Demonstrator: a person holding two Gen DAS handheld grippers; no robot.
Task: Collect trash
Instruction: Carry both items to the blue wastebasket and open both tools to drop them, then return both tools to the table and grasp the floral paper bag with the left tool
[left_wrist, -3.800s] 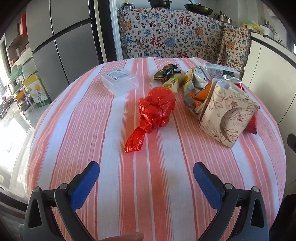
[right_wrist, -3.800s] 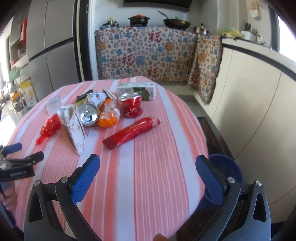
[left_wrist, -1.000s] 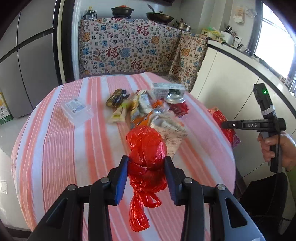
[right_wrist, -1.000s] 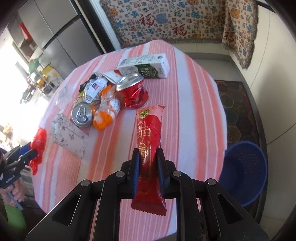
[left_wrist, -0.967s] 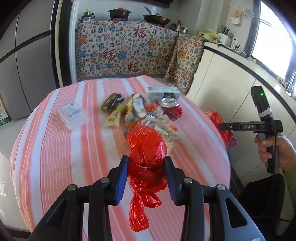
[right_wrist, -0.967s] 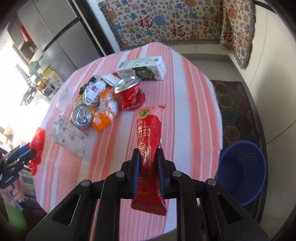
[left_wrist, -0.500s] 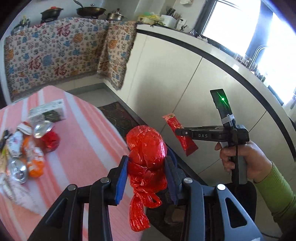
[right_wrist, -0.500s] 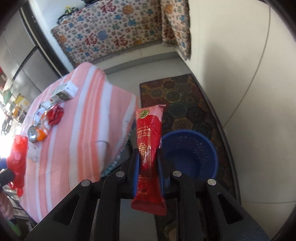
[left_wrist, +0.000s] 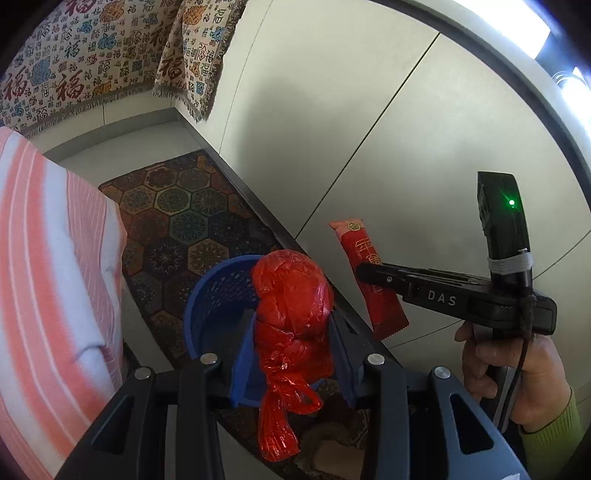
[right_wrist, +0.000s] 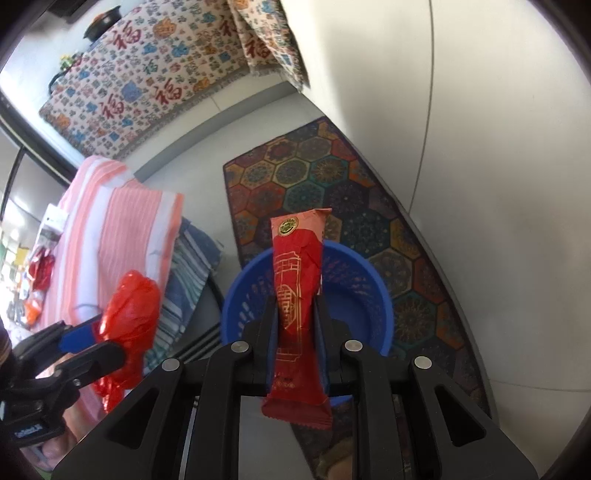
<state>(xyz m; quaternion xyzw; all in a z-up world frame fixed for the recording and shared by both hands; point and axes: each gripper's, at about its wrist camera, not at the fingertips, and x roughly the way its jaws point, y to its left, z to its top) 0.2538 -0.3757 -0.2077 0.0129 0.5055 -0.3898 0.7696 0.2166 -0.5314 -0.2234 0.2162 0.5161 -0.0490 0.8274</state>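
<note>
We have both pieces in hand and poised over the blue basket (right_wrist: 373, 295) on the floor: our left tool (left_wrist: 291, 354) is clamped on the crumpled red plastic bag (left_wrist: 291, 295), our right tool (right_wrist: 295, 332) is pinched tight on the long red snack wrapper (right_wrist: 297, 280). Neither piece is in the basket yet, and what we see of its inside looks empty. More litter lies on the striped surface (right_wrist: 122, 221) at the far left of the right wrist view, so we judge we are early in the job, with the drop next
</note>
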